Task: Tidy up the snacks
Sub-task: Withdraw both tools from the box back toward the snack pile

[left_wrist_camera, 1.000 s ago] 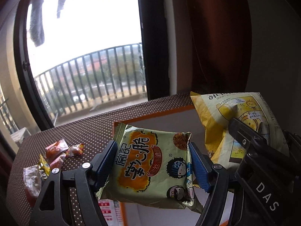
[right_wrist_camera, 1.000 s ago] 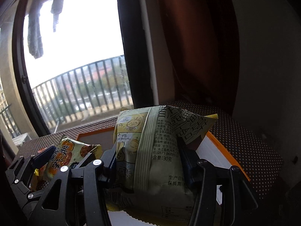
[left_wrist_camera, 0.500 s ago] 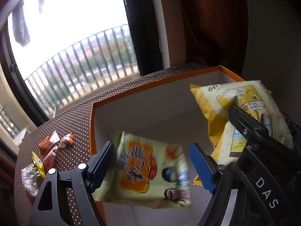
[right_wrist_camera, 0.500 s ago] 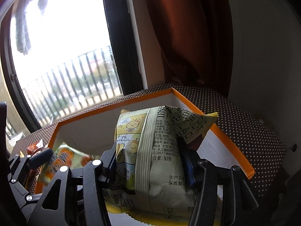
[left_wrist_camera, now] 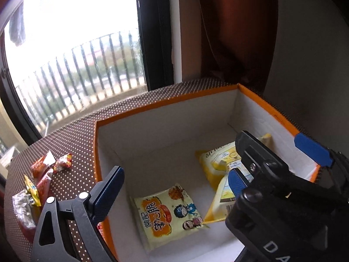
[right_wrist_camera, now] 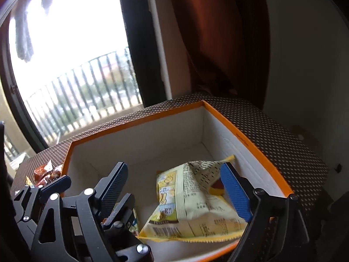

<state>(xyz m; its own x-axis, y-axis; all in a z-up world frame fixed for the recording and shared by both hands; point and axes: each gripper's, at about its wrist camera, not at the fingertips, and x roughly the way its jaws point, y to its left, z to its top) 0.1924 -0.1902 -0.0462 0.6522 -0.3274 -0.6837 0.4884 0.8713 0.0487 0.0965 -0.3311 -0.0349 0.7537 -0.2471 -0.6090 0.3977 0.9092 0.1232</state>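
Observation:
An orange-rimmed box [left_wrist_camera: 165, 107] with white inside walls stands on the dotted brown table; it also shows in the right wrist view [right_wrist_camera: 226, 118]. A yellow-green noodle snack packet [left_wrist_camera: 169, 214] lies flat on the box floor. A pale yellow snack bag [right_wrist_camera: 192, 198] lies in the box to its right, over another yellow packet [left_wrist_camera: 218, 163]. My left gripper [left_wrist_camera: 172, 187] is open and empty above the box. My right gripper [right_wrist_camera: 176, 190] is open above the yellow bag, jaws apart on either side of it.
Several small red and yellow wrapped snacks [left_wrist_camera: 43, 174] lie on the table [left_wrist_camera: 74, 139] left of the box. A window with a balcony railing [left_wrist_camera: 82, 65] is behind, a dark red curtain [left_wrist_camera: 235, 32] at the back right, a wall on the right.
Both grippers opened and let go: the noodle packet and the yellow bag dropped into the box. Both grippers moved forward over the box.

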